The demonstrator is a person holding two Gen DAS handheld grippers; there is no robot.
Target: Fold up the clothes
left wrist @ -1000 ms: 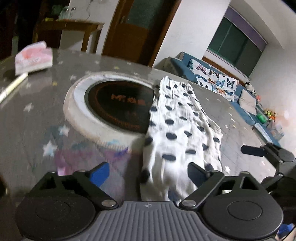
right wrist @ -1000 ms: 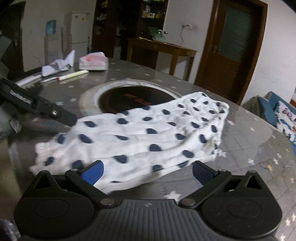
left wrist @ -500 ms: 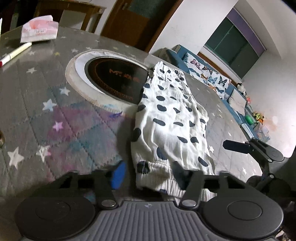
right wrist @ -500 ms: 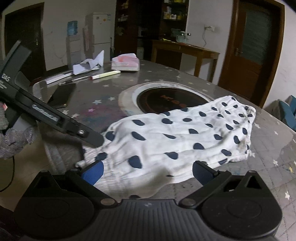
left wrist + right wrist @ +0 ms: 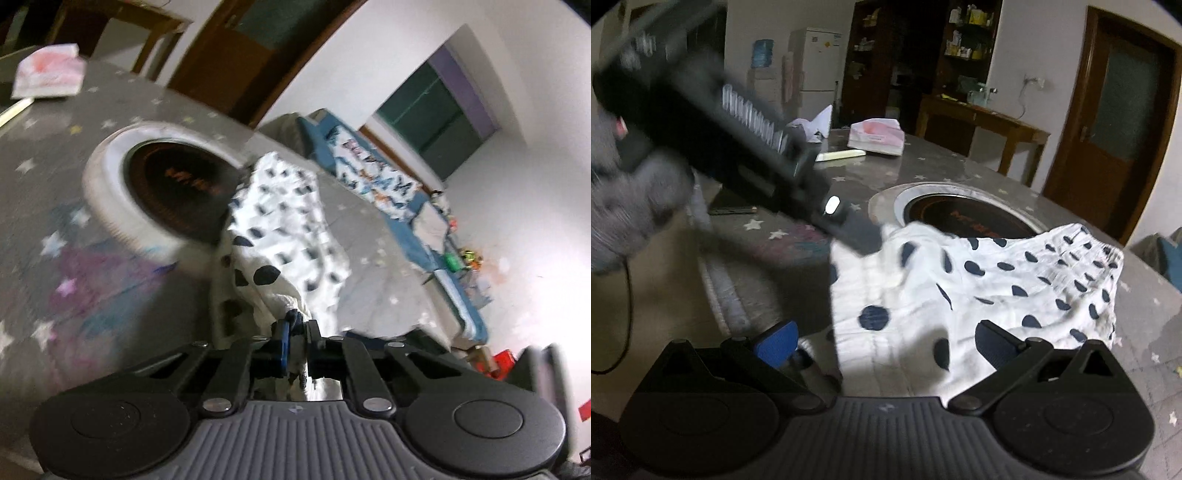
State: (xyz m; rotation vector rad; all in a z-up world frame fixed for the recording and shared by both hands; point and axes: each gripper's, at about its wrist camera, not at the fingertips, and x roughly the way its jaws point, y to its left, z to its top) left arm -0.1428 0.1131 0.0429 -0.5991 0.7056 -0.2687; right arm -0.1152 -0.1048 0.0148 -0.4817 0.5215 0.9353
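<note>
Left wrist view: the left gripper [image 5: 297,326] sits at the lower middle of the frame with its jaws pinched tight on a bunched edge of the spotted garment [image 5: 284,229]; the white cloth with dark spots rises from the jaws and runs up toward the middle of the frame, its far end lying on the bench [image 5: 48,192] beside the round inset burner [image 5: 177,184]; the whole picture is smeared with motion; a tissue pack [image 5: 48,75] lies at the upper left.

In the right wrist view the right gripper [image 5: 886,341] fills the bottom of the frame with its jaws spread wide, holding nothing; the near edge of the garment [image 5: 997,280] lies between and just beyond its fingertips [image 5: 777,341], though whether they touch it I cannot tell; the cloth spreads from the lower middle to the right of the frame, partly over the rim of the burner [image 5: 964,214]; the left gripper [image 5: 849,229] comes in blurred from the upper left, its tip at the cloth's raised left corner; the tissue pack [image 5: 875,136] lies at the upper middle.
</note>
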